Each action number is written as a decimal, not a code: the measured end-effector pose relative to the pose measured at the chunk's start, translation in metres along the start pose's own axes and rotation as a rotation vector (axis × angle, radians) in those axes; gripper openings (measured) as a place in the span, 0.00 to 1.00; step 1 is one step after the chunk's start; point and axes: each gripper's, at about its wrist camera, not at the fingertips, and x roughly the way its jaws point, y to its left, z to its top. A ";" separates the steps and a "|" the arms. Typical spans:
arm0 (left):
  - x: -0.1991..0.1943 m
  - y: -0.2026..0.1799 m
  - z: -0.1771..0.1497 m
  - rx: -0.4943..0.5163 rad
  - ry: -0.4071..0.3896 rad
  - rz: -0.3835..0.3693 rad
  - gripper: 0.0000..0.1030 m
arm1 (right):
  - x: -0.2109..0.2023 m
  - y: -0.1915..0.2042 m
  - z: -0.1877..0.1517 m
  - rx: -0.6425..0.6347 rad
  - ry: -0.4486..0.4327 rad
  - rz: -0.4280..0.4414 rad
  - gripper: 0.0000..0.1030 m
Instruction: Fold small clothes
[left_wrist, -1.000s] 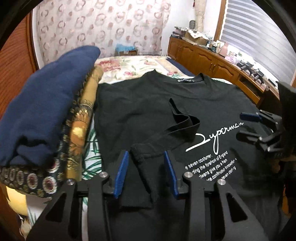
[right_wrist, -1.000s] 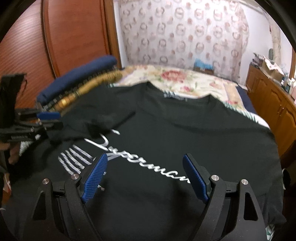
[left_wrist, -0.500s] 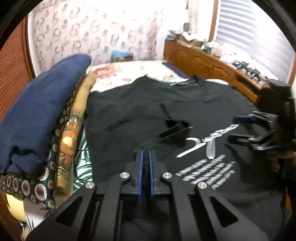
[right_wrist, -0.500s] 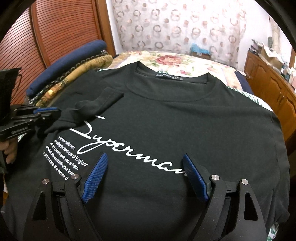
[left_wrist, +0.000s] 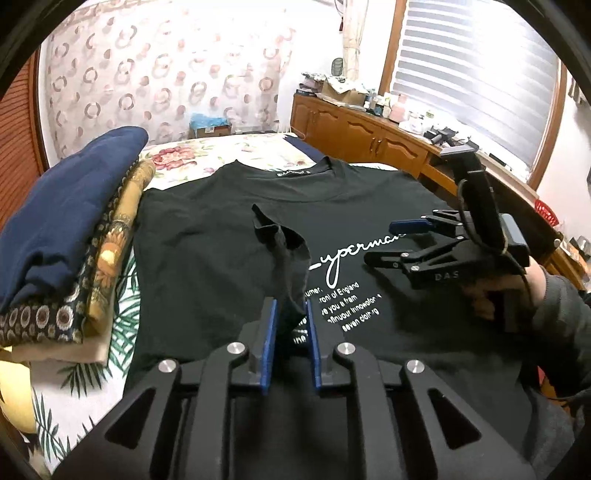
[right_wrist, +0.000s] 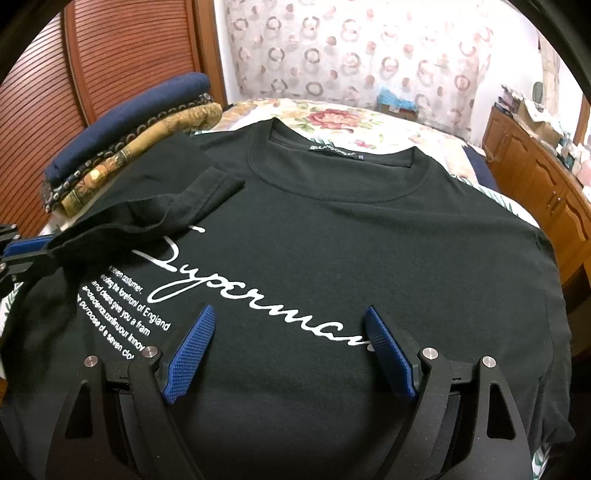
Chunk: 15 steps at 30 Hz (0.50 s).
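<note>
A black T-shirt (left_wrist: 207, 240) (right_wrist: 332, 221) with white "Superman" lettering lies flat on the bed, neck at the far side. Its left sleeve (left_wrist: 288, 254) (right_wrist: 177, 210) is lifted off the shirt and folded inward over the chest. The sleeve's end sits between the blue pads of my left gripper (left_wrist: 289, 306) (right_wrist: 22, 251). Those jaws are opening a little, and the cloth still stands raised from them. My right gripper (right_wrist: 289, 314) (left_wrist: 382, 242) hovers wide open above the lettering with nothing between its pads.
A pile of folded clothes (left_wrist: 66, 221) (right_wrist: 129, 122), navy on top, lies along the shirt's left side. A wooden cabinet (left_wrist: 369, 136) (right_wrist: 535, 166) runs along the right of the bed. A person's hand (left_wrist: 517, 291) holds the right gripper. The floral bedspread (left_wrist: 221, 155) shows beyond the collar.
My left gripper closed on the sleeve's end, then raised it and drew it inward over the shirt; its pads now stand slightly wider apart. The right gripper has stayed open in place.
</note>
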 end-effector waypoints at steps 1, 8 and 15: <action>-0.003 0.000 -0.002 0.000 -0.003 -0.003 0.15 | 0.000 0.000 0.000 0.000 0.000 0.000 0.83; -0.012 -0.001 -0.008 0.019 -0.014 0.051 0.34 | 0.000 0.000 0.000 -0.001 0.000 -0.001 0.83; 0.007 0.024 -0.015 -0.014 0.037 0.149 0.41 | -0.001 0.000 0.000 0.003 -0.010 0.014 0.83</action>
